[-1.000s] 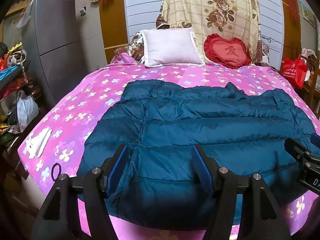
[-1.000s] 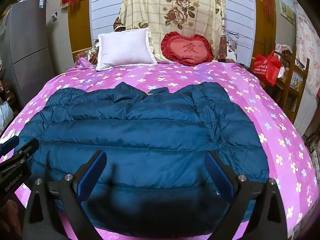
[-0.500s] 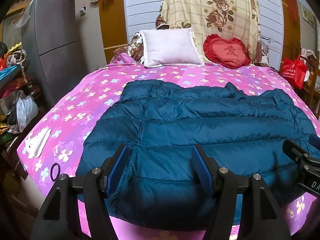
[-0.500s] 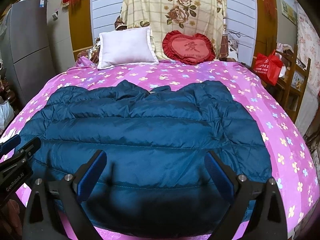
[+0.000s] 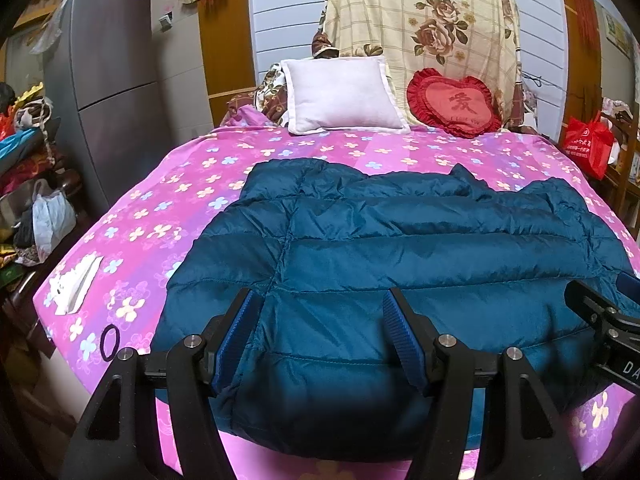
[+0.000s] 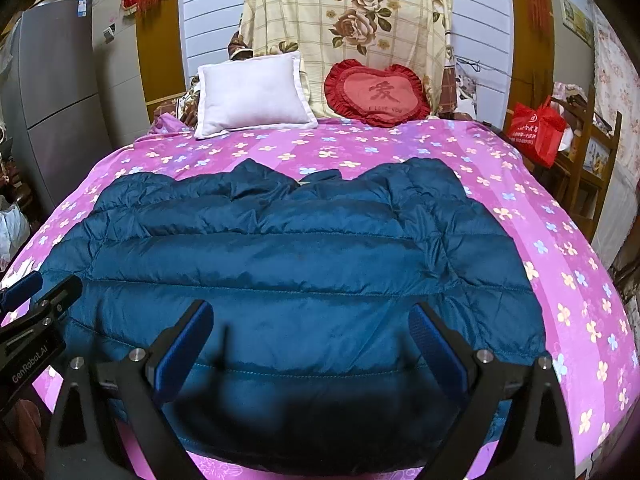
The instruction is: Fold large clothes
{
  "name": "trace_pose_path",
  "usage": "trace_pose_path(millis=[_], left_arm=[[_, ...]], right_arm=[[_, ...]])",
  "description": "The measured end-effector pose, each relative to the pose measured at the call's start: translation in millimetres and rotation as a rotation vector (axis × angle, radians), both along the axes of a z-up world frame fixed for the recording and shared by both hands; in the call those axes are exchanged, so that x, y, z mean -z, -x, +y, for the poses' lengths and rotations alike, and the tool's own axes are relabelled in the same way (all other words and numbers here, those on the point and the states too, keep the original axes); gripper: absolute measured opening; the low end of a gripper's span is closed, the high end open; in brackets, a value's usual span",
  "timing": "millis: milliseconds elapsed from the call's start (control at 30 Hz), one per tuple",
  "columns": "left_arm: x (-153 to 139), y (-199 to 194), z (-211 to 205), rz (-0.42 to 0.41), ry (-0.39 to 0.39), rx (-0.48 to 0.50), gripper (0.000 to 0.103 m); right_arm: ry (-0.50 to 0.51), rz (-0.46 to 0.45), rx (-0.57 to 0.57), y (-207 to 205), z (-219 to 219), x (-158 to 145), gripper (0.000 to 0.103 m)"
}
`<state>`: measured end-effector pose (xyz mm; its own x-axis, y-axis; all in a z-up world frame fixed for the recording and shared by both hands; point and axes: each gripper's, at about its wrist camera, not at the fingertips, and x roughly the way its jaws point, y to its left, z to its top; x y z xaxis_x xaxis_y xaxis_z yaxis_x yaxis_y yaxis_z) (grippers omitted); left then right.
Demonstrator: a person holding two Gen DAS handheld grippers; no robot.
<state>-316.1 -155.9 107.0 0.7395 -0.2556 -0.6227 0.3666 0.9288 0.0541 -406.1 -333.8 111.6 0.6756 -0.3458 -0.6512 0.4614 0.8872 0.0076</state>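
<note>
My left tool [image 5: 320, 316] hides the near hem of the blue jacket [image 5: 400, 248], and my right tool [image 6: 310, 328] covers it too. The bed [image 6: 560, 240] runs off the bottom edge. I cannot read the print on the red bag [image 5: 586, 142]; the clutter [image 5: 28, 184] at left is too jumbled to tell.

Side-by-side wrist views, foot of bed [image 5: 168, 184], facing headboard.

A dark teal quilted puffer jacket [image 5: 400, 248] is being shown spread flat across a pink flowered bedspread [image 5: 160, 216], its hem hanging slightly over the near edge (the collar end is lying rumpled toward the pillows).
</note>
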Motion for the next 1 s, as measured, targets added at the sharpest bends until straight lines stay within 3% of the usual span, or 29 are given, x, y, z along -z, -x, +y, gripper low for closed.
trace_pose_path(millis=[1000], left_arm=[[1.6, -1.7, -0.3, 0.007, 0.006, 0.0, 0.046]], right_arm=[[-0.008, 0.004, 0.002, -1.7, -1.6, 4.2, 0.1]])
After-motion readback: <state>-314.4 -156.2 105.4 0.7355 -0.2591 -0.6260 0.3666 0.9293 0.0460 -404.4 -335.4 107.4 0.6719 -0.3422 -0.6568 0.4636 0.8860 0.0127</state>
